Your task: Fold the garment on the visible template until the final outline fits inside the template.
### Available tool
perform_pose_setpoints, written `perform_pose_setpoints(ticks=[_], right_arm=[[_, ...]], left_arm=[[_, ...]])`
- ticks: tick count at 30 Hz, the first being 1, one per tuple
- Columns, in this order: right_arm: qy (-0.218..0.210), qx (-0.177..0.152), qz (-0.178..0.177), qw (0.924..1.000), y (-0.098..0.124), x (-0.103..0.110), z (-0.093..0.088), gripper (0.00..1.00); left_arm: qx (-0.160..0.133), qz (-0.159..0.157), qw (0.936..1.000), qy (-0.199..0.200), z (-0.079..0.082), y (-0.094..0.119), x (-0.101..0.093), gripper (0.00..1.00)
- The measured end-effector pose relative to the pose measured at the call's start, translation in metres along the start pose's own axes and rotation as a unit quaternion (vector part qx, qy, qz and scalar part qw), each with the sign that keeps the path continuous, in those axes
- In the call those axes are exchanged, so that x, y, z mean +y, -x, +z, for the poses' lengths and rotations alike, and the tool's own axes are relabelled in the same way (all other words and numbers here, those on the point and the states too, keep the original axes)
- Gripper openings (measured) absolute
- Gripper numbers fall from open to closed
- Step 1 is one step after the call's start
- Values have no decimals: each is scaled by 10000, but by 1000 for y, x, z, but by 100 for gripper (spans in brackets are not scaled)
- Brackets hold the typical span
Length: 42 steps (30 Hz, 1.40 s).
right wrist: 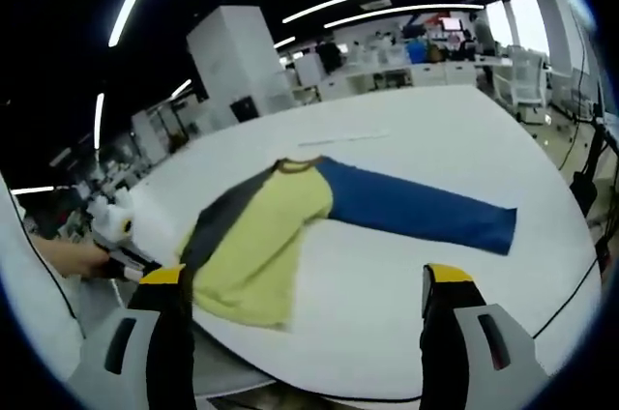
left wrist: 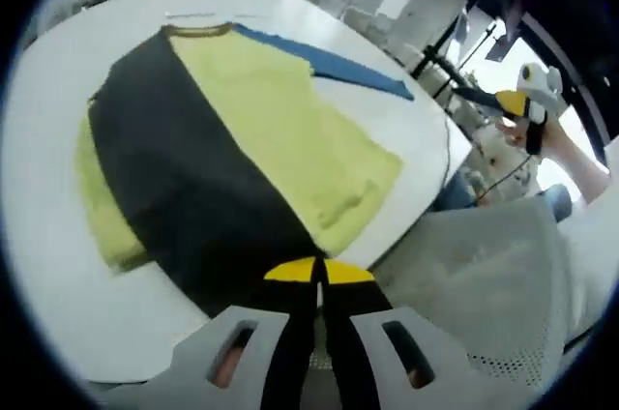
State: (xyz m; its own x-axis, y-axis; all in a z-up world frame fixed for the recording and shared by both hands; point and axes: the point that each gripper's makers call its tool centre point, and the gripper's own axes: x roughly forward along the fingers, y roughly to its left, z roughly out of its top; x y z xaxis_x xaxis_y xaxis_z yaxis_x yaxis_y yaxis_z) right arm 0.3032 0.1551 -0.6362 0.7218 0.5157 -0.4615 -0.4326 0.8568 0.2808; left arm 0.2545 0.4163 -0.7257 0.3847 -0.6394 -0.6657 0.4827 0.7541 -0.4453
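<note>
**Partway folded: garment gripped at its near edge**

Evidently the colour-block shirt (left wrist: 242,139) lies on the white table (left wrist: 58,284), its dark panel (left wrist: 184,178) doubled over the yellow body, presumably to narrow the outline. The left gripper (left wrist: 317,279) has its jaws pinched together on the dark fabric at the table's near edge, a hold suited to drawing another fold. The right gripper (right wrist: 309,279) hangs above the table's near edge with jaws spread wide, holding nothing. The blue sleeve (right wrist: 416,209) lies stretched out flat, unfolded. No template outline can be made out.
</note>
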Motion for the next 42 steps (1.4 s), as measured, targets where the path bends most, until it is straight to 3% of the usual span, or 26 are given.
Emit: perform_pose_setpoints(ticks=[6,10,19,32,42], right_arm=[[-100,-122,-87,9998,-7,14,2,98],[-100,-135,-85,9998,-14,29,0,98],[-143,-67,-149,9998,-21,38,-1,98],[-145,-8,-83,9999,-42,47,7,98],[-208,74,-48,9997,-56,50,4,98]], left_arm=[[-640,-270,9972,281,35,30,3,0],[-1121,-364,9906,687,57,49,13,0],[-1769,-353,9776,1087,85,88,41,0],[-2253,-105,9647,1359,100,127,73,0],[-2373,92,9593,1529,105,139,103,0]])
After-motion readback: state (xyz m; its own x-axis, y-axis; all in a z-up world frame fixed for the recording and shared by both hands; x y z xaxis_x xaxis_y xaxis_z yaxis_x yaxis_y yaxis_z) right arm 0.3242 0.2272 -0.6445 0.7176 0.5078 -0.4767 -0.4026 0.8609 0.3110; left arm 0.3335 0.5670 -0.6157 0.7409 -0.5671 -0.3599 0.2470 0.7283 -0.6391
